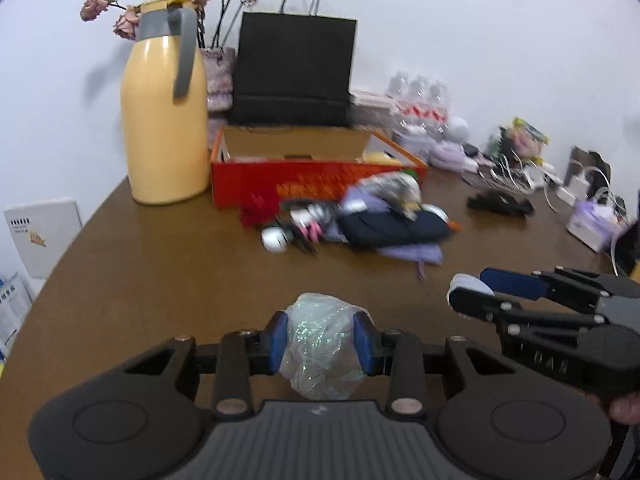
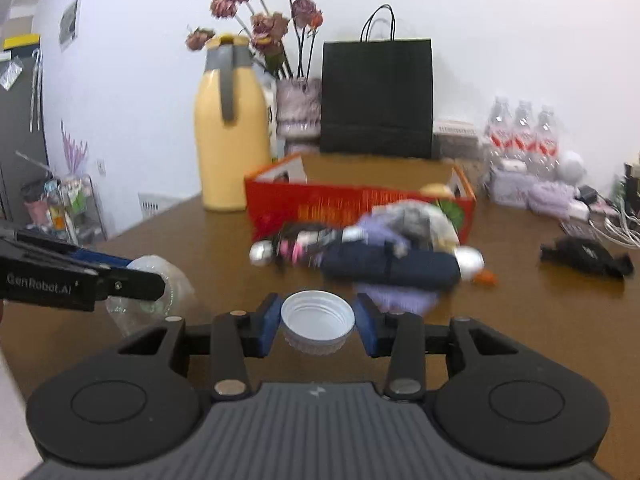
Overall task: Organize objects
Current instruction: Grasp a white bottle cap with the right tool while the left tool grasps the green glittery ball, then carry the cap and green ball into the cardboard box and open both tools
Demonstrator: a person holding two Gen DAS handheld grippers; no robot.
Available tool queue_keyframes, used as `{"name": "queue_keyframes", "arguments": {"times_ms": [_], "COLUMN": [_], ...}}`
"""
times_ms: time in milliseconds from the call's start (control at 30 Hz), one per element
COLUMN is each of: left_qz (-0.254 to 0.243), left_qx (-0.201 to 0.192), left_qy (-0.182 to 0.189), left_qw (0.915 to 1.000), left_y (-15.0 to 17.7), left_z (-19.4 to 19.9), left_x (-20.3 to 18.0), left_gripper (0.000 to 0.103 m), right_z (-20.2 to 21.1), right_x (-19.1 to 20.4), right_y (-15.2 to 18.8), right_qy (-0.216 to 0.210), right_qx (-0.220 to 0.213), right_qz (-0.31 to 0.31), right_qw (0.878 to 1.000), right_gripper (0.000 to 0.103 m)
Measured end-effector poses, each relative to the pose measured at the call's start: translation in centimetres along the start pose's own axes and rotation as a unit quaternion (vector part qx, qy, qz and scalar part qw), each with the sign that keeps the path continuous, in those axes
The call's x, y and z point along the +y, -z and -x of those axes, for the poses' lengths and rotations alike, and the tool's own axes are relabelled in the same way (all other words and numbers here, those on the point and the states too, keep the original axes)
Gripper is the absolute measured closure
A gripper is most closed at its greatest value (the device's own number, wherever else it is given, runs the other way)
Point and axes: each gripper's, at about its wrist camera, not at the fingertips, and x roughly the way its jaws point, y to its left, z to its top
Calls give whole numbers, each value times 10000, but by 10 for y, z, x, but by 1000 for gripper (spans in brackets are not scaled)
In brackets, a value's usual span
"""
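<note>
Count on the table (image 2: 560,320): one yellow jug (image 2: 230,136), one black paper bag (image 2: 376,100), one red box (image 2: 360,204), three water bottles (image 2: 524,136). There was one white cap (image 2: 318,326), one crumpled glitter bag (image 1: 322,344), one vase of dried flowers (image 2: 298,110). Two grippers were present, left gripper (image 1: 321,340) and right gripper (image 2: 318,326); the loose pile was too blurred to count.

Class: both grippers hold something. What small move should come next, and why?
Probably carry the white cap in the right gripper forward to the open red box. The left gripper grips a glittery plastic wad, and the box stands open beyond the clutter.
</note>
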Motion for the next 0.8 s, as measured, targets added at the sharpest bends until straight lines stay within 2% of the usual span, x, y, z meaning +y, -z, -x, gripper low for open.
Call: {"name": "queue_keyframes", "arguments": {"times_ms": [100, 233, 333, 400, 467, 533, 567, 600, 700, 800], "left_qz": [-288, -490, -472, -585, -586, -575, -582, -581, -400, -299], "left_qx": [145, 269, 306, 282, 329, 450, 524, 572, 461, 266], "left_qy": [-7, -153, -227, -208, -131, -159, -185, -179, -63, -19], "left_qw": [9995, 9983, 9982, 9977, 9977, 9972, 9968, 9965, 9981, 9992], "left_y": [13, 26, 36, 40, 42, 45, 45, 46, 40, 18], "left_z": [8, 2, 1, 3, 2, -4, -8, -11, -8, -7], "left_x": [-15, -27, -29, -32, -32, -31, -31, -30, -21, -10], "left_gripper": [69, 68, 56, 44, 37, 38, 47, 64, 63, 64], "right_z": [23, 28, 28, 30, 33, 34, 34, 33, 34, 37], "right_x": [8, 9, 6, 7, 9, 7, 7, 6, 3, -4], "right_y": [21, 44, 55, 58, 62, 62, 62, 62, 58, 41], "right_qy": [65, 155, 275, 362, 387, 319, 300, 281, 240, 156], "right_qx": [156, 455, 607, 642, 616, 634, 659, 691, 626, 478], "right_qz": [137, 59, 10, 37, 51, -39, -94, -124, -225, -310], "right_qw": [9998, 9988, 9978, 9973, 9973, 9975, 9973, 9971, 9975, 9983], "right_gripper": [62, 62, 61, 56, 54, 55, 57, 62, 62, 62]}}
